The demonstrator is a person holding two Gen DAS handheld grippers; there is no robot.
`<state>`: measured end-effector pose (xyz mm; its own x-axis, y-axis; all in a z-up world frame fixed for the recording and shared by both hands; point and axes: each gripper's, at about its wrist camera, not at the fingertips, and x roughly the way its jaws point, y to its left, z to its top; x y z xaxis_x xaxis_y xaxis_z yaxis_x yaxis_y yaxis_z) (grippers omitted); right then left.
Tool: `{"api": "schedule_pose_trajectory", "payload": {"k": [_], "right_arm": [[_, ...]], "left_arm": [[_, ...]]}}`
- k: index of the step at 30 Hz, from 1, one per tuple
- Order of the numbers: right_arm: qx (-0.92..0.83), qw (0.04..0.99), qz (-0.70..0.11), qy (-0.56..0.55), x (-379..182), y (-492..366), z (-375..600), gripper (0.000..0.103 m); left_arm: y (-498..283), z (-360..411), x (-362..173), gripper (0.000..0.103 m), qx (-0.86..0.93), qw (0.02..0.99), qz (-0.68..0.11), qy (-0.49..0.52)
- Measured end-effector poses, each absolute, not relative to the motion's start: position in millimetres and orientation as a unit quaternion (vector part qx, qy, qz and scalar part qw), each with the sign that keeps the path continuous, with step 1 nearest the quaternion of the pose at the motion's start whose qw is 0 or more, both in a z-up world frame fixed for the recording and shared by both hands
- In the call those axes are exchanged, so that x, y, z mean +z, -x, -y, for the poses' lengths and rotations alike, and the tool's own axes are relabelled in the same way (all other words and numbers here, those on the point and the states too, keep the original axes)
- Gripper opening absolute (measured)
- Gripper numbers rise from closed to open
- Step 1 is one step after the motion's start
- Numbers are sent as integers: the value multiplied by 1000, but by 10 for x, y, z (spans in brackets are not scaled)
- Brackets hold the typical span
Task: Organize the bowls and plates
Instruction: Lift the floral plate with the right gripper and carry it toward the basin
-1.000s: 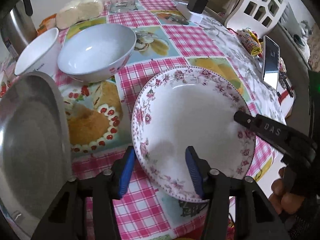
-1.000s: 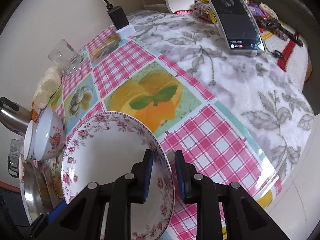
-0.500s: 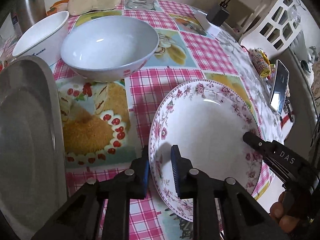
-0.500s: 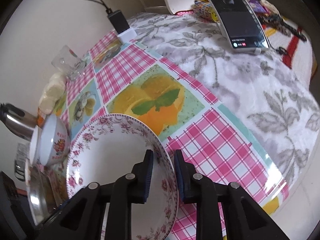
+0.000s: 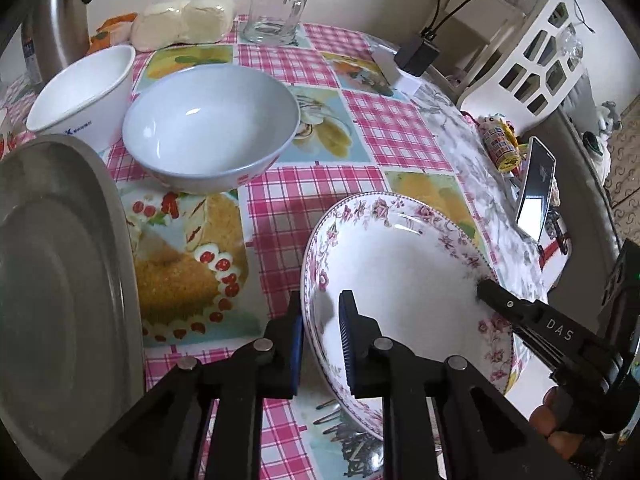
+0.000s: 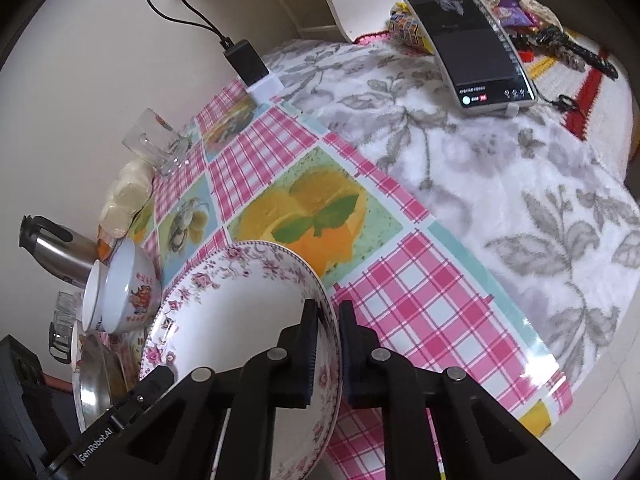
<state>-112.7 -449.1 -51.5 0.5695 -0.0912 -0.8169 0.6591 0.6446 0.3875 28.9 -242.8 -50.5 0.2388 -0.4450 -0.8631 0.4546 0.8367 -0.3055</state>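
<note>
A deep white plate with a pink floral rim (image 5: 400, 280) sits near the table's front edge. My left gripper (image 5: 320, 336) is closing on its left rim, one blue pad inside and one outside, both pressing. My right gripper (image 6: 328, 344) is closing on the opposite rim of the same plate (image 6: 240, 312), pads tight against it. Each gripper's black fingers show in the other's view. Behind the plate stand a pale blue bowl (image 5: 208, 120) and a white bowl (image 5: 80, 88). A steel plate (image 5: 60, 260) lies at the left.
A glass mug (image 5: 276, 12), wrapped buns (image 5: 184, 20) and a steel kettle (image 5: 56, 28) line the back. A charger (image 5: 416, 56) and a white basket (image 5: 532, 52) stand at the back right. A phone (image 6: 472, 44) leans on the grey floral cloth. A hand shows at lower right.
My left jaws went from wide open to closed on the plate's rim. The right jaws tightened on the opposite rim. The plate sits further right in the left wrist view.
</note>
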Motion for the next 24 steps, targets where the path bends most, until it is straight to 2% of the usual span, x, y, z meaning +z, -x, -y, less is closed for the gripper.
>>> {"api": "schedule_pose_trajectory", "payload": {"k": [24], "right_arm": [[-210,845,-359,-337,-159,1143,4366,9]], "left_arm": [[-309,2249,-103,17,-309,806,-504,23]]}}
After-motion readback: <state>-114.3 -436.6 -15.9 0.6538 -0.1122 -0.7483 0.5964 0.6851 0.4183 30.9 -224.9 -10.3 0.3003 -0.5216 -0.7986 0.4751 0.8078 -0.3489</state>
